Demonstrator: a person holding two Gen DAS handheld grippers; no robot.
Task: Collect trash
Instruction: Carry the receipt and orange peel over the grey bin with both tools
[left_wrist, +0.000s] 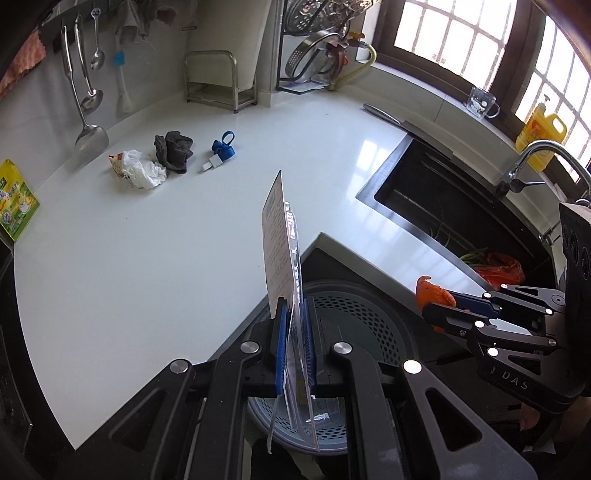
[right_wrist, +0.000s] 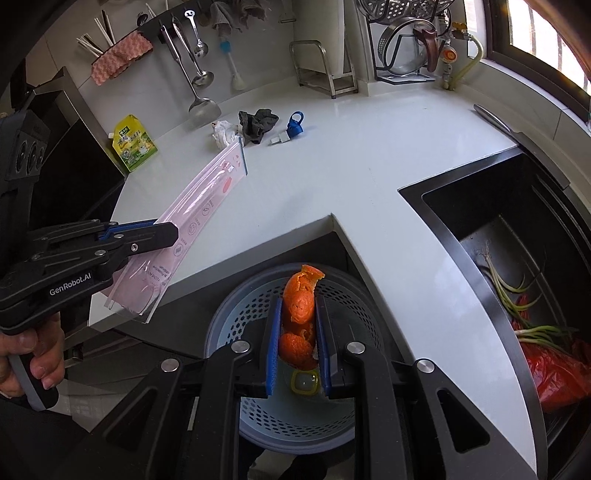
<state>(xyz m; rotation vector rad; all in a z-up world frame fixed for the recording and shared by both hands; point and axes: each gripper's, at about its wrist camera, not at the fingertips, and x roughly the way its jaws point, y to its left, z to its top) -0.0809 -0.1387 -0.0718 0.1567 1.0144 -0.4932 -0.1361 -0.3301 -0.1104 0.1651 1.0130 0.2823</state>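
The round pale blue perforated plastic bin (right_wrist: 258, 317) sits directly below both grippers, under the corner of the white countertop (left_wrist: 147, 258). The left gripper (left_wrist: 293, 332) is clamped tight on a flat clear plastic blister package with a printed card backing (left_wrist: 279, 236), which stands edge-on between the blue pads and rises past the fingertips, its lower end hanging over the bin. The right gripper (right_wrist: 298, 332) is closed on curled orange citrus peel (right_wrist: 301, 291), 2 rounded pieces wedged between the pads with a torn tip sticking out beyond them, also above the bin.

Farther out past the fingertips, on the countertop, lie a crumpled white wrapper (left_wrist: 142, 170), a bunched dark grey cloth (left_wrist: 173, 149) and a small blue plastic cap with a loop (left_wrist: 223, 146), close together.

The right wrist view shows the package's pink-tinted printed face (right_wrist: 207, 206), a hand (right_wrist: 29, 354) on the left gripper's handle, and spring onions on a red plastic bag (right_wrist: 557, 373) in the black sink (right_wrist: 461, 199). The left wrist view shows the package only edge-on, and the peel from the side (left_wrist: 430, 291).
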